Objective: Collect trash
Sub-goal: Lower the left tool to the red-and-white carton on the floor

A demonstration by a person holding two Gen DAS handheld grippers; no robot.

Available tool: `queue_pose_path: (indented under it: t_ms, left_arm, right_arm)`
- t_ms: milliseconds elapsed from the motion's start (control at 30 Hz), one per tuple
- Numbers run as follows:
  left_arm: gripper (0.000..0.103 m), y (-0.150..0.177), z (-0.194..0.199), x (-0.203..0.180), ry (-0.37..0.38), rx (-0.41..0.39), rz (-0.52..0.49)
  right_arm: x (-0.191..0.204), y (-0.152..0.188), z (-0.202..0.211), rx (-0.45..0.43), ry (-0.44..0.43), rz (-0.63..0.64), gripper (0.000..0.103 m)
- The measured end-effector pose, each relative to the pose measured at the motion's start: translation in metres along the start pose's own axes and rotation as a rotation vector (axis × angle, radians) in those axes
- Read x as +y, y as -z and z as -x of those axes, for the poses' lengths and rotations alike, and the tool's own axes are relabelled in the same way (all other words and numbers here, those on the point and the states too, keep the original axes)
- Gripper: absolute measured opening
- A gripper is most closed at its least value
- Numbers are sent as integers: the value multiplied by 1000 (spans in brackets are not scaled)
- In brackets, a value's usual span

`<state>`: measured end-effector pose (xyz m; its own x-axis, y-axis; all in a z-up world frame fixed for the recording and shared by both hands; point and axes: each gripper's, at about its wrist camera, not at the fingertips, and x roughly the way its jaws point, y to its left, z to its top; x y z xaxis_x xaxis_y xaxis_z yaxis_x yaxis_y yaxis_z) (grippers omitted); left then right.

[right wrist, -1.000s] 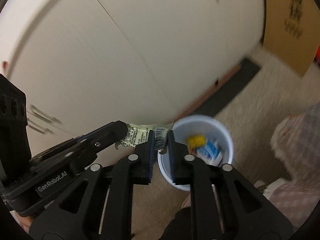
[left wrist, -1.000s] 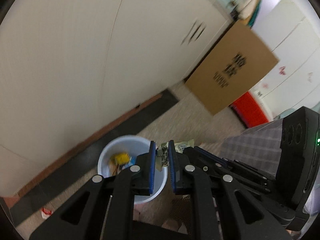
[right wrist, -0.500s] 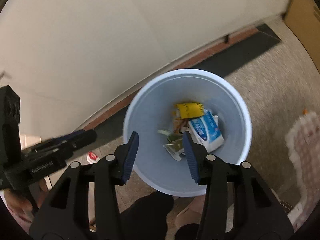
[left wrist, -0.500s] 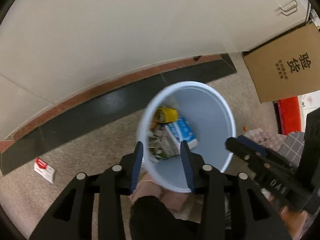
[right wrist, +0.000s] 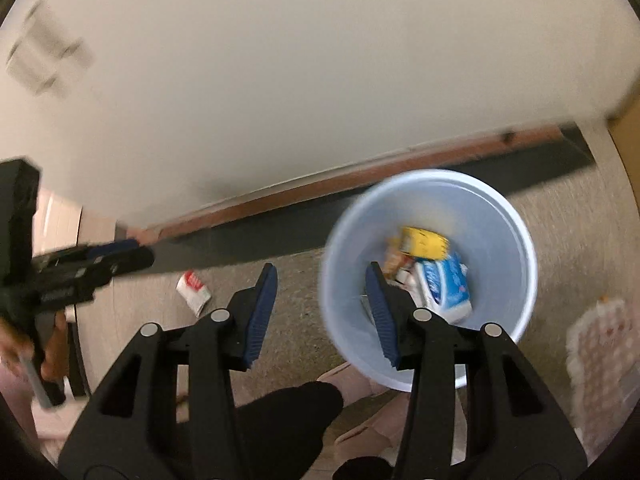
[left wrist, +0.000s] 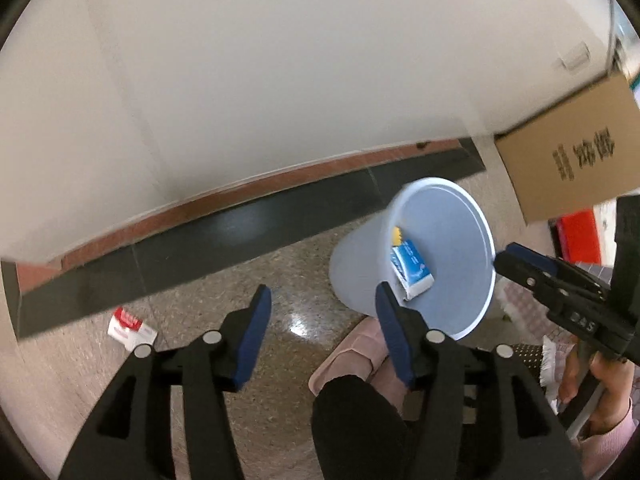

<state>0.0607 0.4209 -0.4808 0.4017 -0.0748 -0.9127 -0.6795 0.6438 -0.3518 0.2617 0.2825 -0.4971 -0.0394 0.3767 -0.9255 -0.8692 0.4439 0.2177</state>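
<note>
**Both grippers empty above the floor, bin beside them**

Left wrist view: The left gripper [left wrist: 322,304] points steeply down at speckled floor [left wrist: 280,280]. Its blue pads [left wrist: 256,332] stand apart and are opening; nothing lies between them, only floor and the toe of a pink slipper [left wrist: 352,344] below. A pale blue waste bin [left wrist: 440,240] stands to the right of the jaws, its mouth tilted toward the camera. Inside it lie a blue-and-white packet [left wrist: 412,272] and a yellow scrap [left wrist: 397,235]. A red-and-white wrapper [left wrist: 130,328] lies flat on the floor to the left of the gripper, well apart from the bin, near a dark skirting strip [left wrist: 200,256]. A cardboard box [left wrist: 572,152] leans at the right edge. The right gripper [left wrist: 516,264] enters from the right, tip just beside the bin rim, carried by a hand [left wrist: 600,392].

Right wrist view: Picture blurred. The right gripper [right wrist: 322,292] has its pads spread, with bare floor between them. The right pad overlaps the bin [right wrist: 500,208] in the picture; contact cannot be told. The blue-and-white packet [right wrist: 444,284] and a yellow packet [right wrist: 424,244] lie in the bin with smaller scraps. The red-and-white wrapper [right wrist: 194,288] lies on the floor left of the jaws. The left gripper [right wrist: 120,256] shows at the left edge.
</note>
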Motion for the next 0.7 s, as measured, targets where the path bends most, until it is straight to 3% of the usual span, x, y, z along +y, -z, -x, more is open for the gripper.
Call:
queue_pose_path:
  t_ms: [100, 200, 367, 567, 633, 700]
  left_arm:
    - [55, 16, 2, 52, -23, -23, 99]
    - [55, 39, -15, 129, -38, -34, 310]
    - [54, 91, -65, 239, -35, 36, 666]
    - [54, 148, -106, 315, -34, 33, 870]
    - [54, 164, -116, 333, -58, 26, 943]
    - [54, 179, -132, 352, -23, 26, 1017]
  right_arm:
    - [37, -7, -23, 51, -51, 80, 46]
    - [80, -10, -68, 130, -93, 148, 46]
    - [139, -6, -169, 295, -205, 168, 46]
    - [201, 7, -287, 468, -246, 162, 46]
    - [211, 13, -318, 530, -280, 96, 46]
    - [217, 21, -347, 561, -277, 43, 46]
